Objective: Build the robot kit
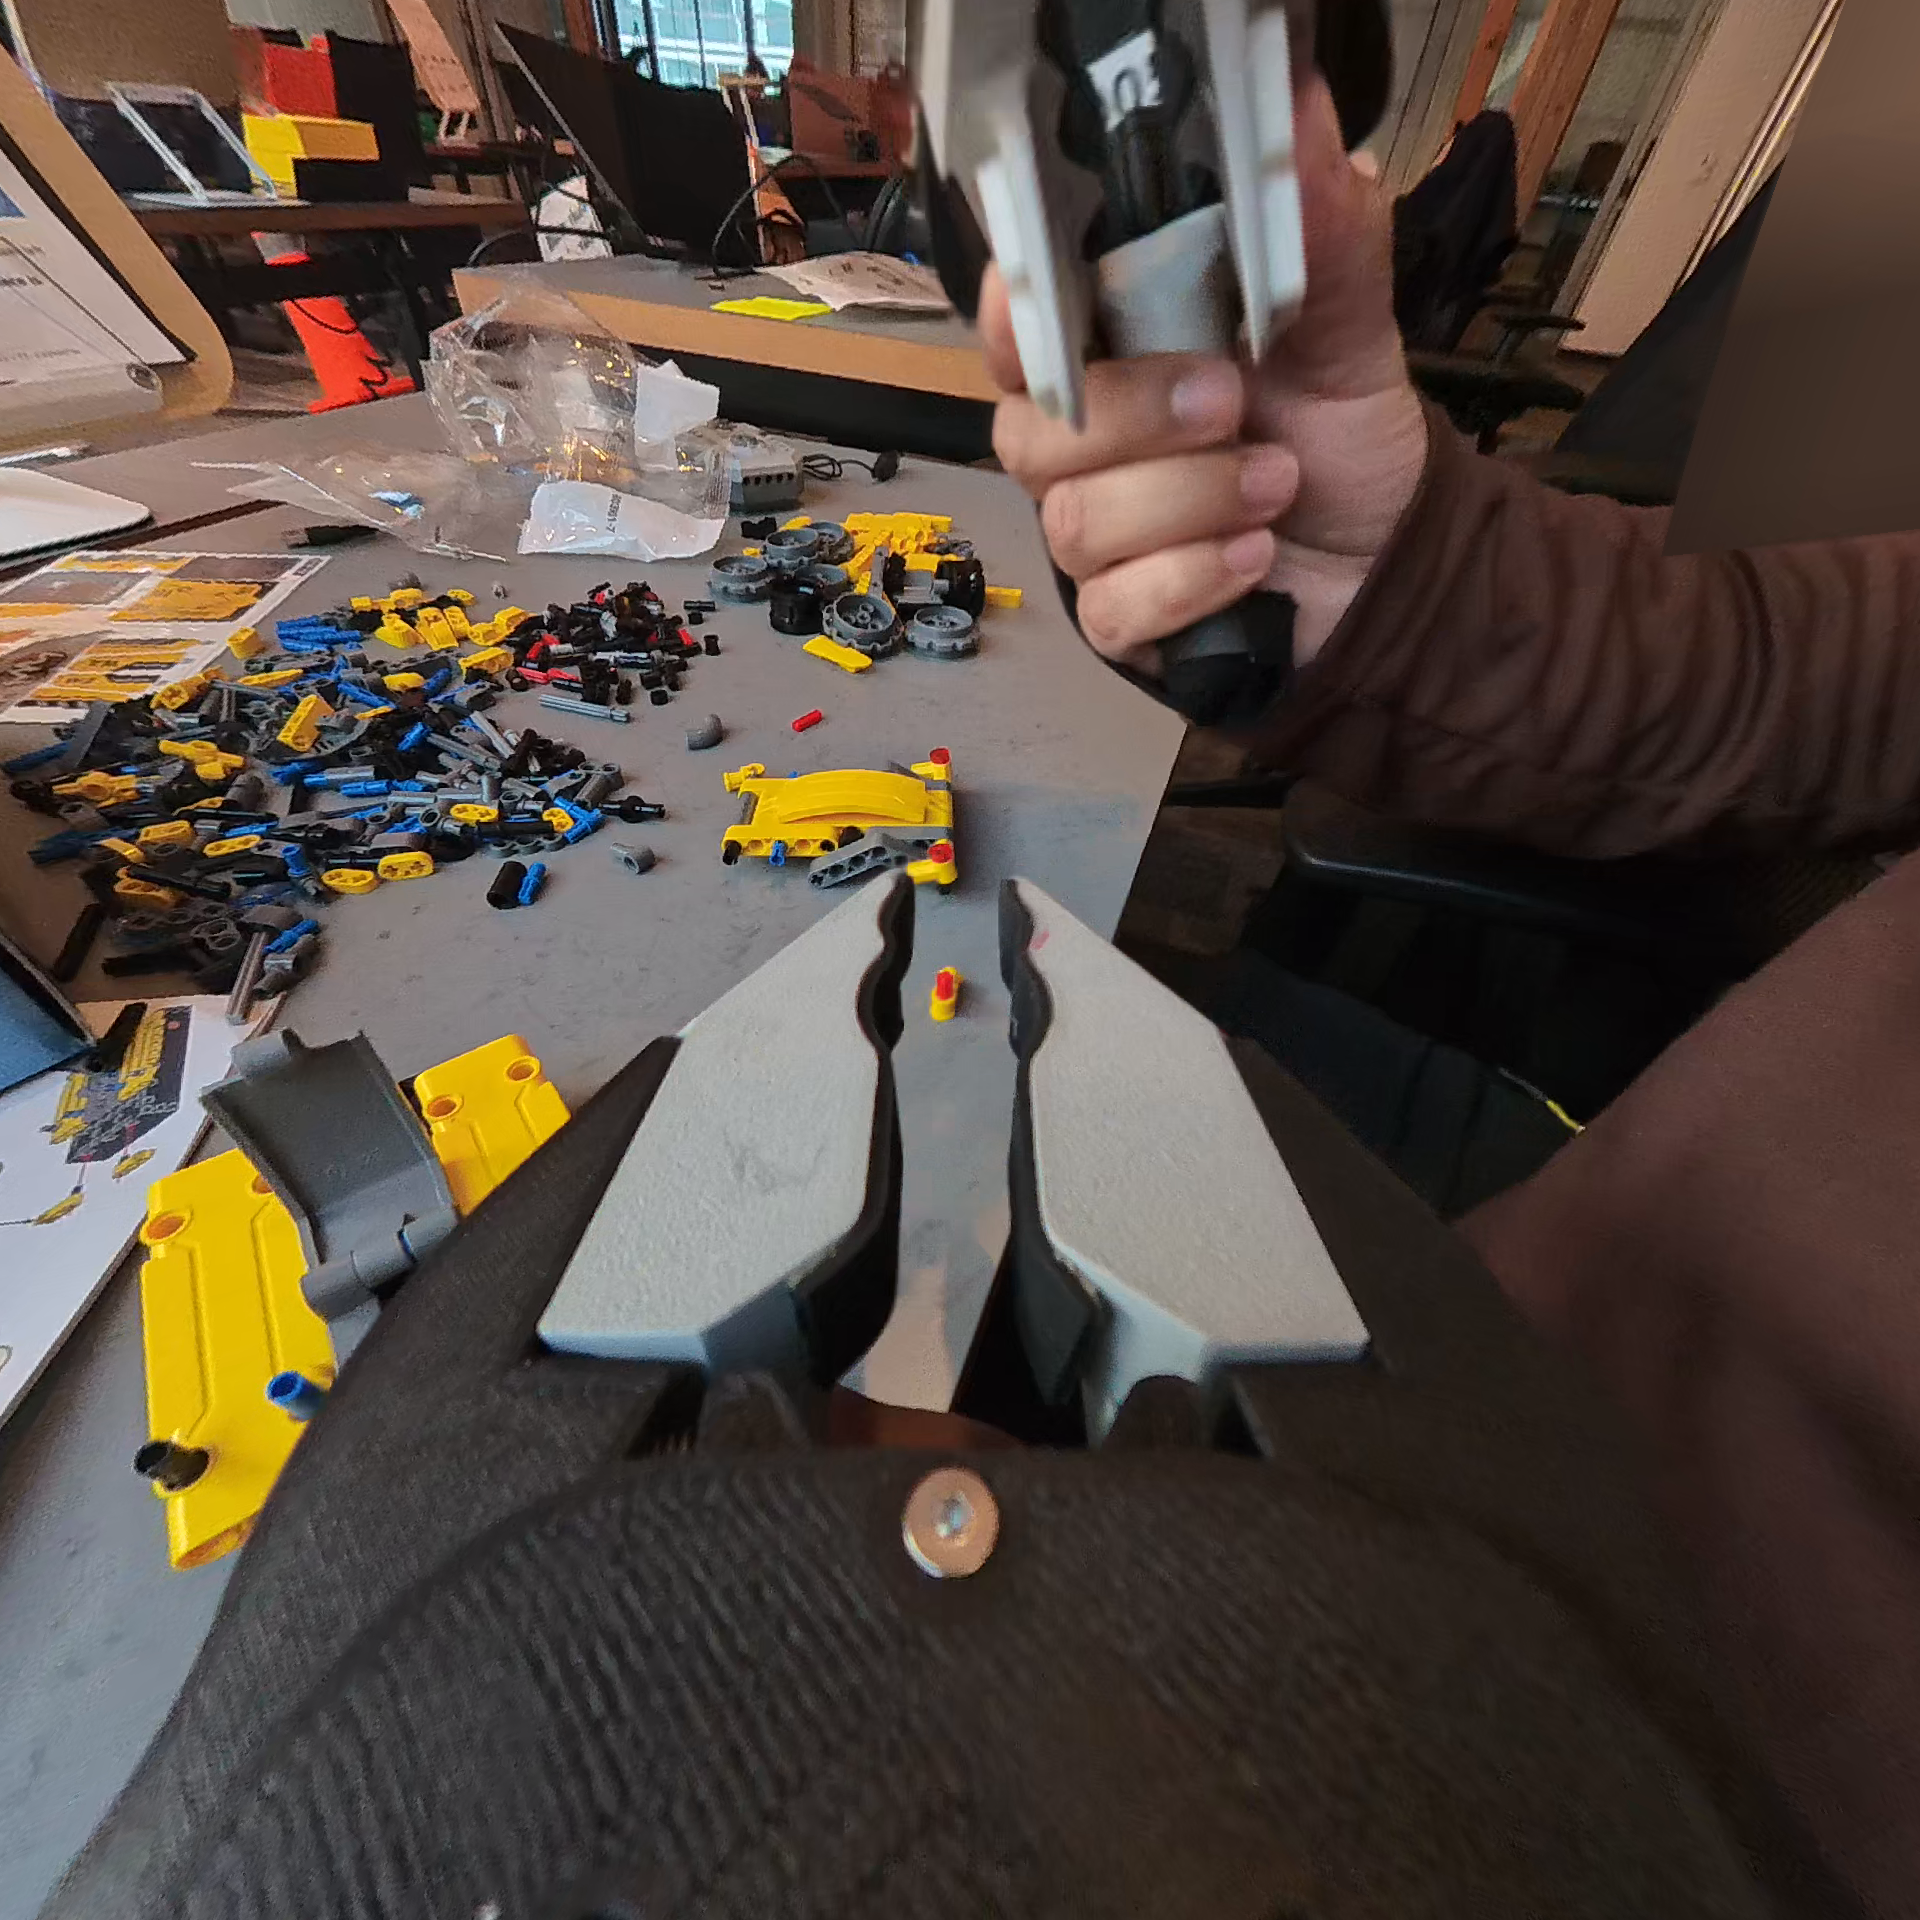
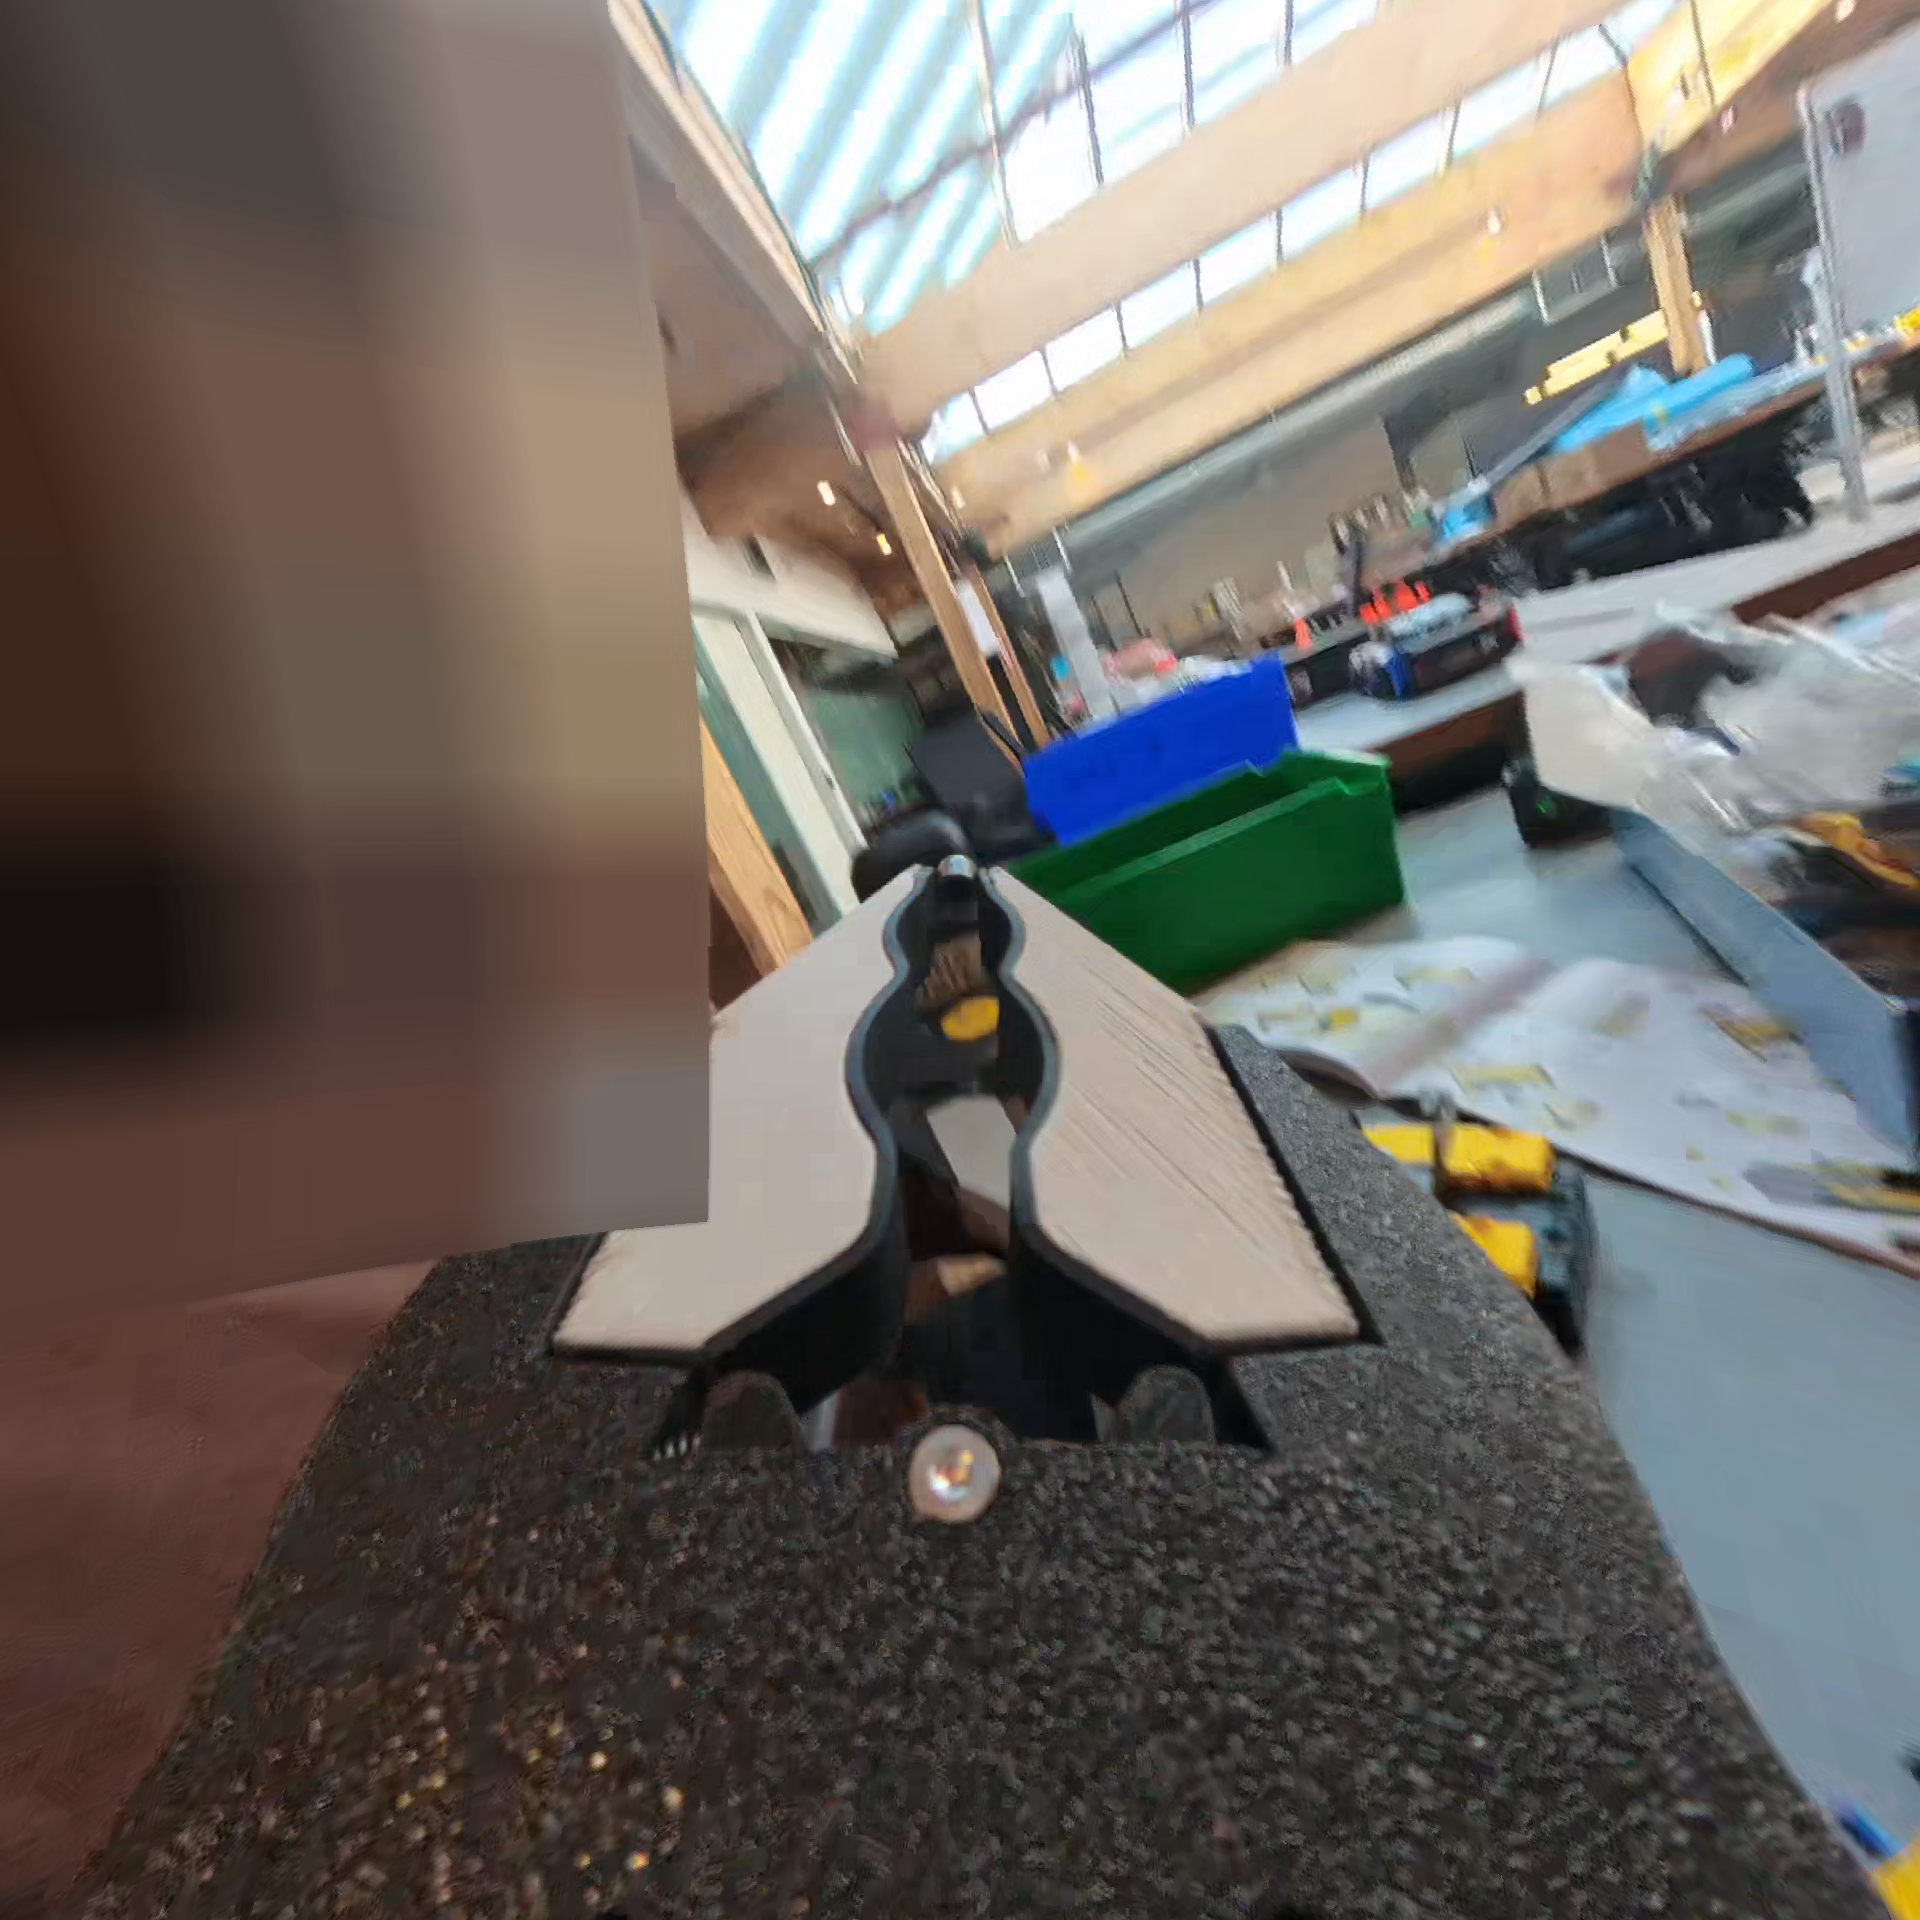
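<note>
Left tongs point(image 1: 956, 904) are hovering low over the grey desk point(image 1: 623, 966), jaws standing apart with a narrow gap, gripping nothing. A small yellow-and-red connector piece point(image 1: 943, 992) is lying on the desk right in that gap, under the tips, not touched as far as the view shows. Just past the tips a partly built yellow-and-grey assembly point(image 1: 842, 816) is sitting, with red pins at its corners. Further left a big spread of loose black, blue, yellow and grey pins and beams point(image 1: 312, 769) is lying, and beyond it a pile of grey wheel hubs point(image 1: 852, 592) and crumpled clear bags point(image 1: 551, 416). Near left, yellow panels point(image 1: 229, 1340) and a grey curved panel point(image 1: 332, 1143) are lying beside printed instruction sheets point(image 1: 94, 1143).

Right tongs point(image 2: 954, 894) are being held up off the desk, tilted toward the ceiling; in the left view a hand point(image 1: 1226, 457) is gripping the handle, high and to the right. Their jaws are nearly together, pinching a small dark piece with a silvery end point(image 2: 954, 873) at the tips. A yellow round spot is showing deeper in the gap; cannot tell what it belongs to, blurry. Behind them a green bin point(image 2: 1226, 862) and a blue bin point(image 2: 1164, 743) are standing, and an open instruction booklet point(image 2: 1558, 1049) is lying on the desk to the right.
</note>
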The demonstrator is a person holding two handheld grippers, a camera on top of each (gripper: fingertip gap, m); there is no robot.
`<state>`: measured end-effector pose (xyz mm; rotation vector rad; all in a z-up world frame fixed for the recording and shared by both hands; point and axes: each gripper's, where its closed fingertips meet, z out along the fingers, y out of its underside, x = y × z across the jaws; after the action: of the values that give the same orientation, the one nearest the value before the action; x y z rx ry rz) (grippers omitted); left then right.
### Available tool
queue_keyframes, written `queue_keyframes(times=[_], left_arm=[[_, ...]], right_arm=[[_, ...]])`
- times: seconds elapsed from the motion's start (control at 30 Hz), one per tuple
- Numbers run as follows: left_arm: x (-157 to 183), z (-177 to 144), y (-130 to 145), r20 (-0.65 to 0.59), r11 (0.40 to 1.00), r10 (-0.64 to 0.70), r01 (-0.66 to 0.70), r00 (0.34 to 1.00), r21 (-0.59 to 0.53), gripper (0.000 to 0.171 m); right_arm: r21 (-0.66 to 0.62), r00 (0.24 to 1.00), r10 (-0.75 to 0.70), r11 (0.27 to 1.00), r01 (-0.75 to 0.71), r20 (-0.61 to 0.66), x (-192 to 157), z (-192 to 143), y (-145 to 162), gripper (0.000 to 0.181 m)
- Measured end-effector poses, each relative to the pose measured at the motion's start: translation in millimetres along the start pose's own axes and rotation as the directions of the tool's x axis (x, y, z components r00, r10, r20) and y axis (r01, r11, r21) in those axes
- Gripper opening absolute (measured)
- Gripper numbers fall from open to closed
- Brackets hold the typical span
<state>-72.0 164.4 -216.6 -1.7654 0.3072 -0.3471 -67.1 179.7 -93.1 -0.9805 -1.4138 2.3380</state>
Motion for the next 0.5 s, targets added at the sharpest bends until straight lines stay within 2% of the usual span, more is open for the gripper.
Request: queue_keyframes(times=[0.03, 0.1, 0.17, 0.5], left_arm=[[-1, 1, 3, 0.002, 1.000, 0.003, -0.003, 1.000, -0.016, 0.014], [2, 4, 8, -0.023, 0.999, -0.021, 0.020, 1.000, -0.041, 0.017], [7, 7, 10, -0.054, 0.998, -0.056, 0.054, 0.997, -0.045, 0.020], [22, 9, -4, -0.113, 0.994, -0.104, 0.106, 0.988, 0.010, 0.019]], right_arm=[[-0.104, 0.997, -0.058, 0.993, 0.053, -0.045, 3, -3, 19, 0.007], [-0.254, 0.983, -0.152, 0.960, 0.122, -0.103, 10, -13, 47, 0.008], [-0.322, 0.976, -0.187, 0.936, 0.141, -0.115, 12, -19, 63, 0.008], [-0.366, 0.979, -0.177, 0.922, 0.128, -0.104, 22, -23, 92, 0.008]])
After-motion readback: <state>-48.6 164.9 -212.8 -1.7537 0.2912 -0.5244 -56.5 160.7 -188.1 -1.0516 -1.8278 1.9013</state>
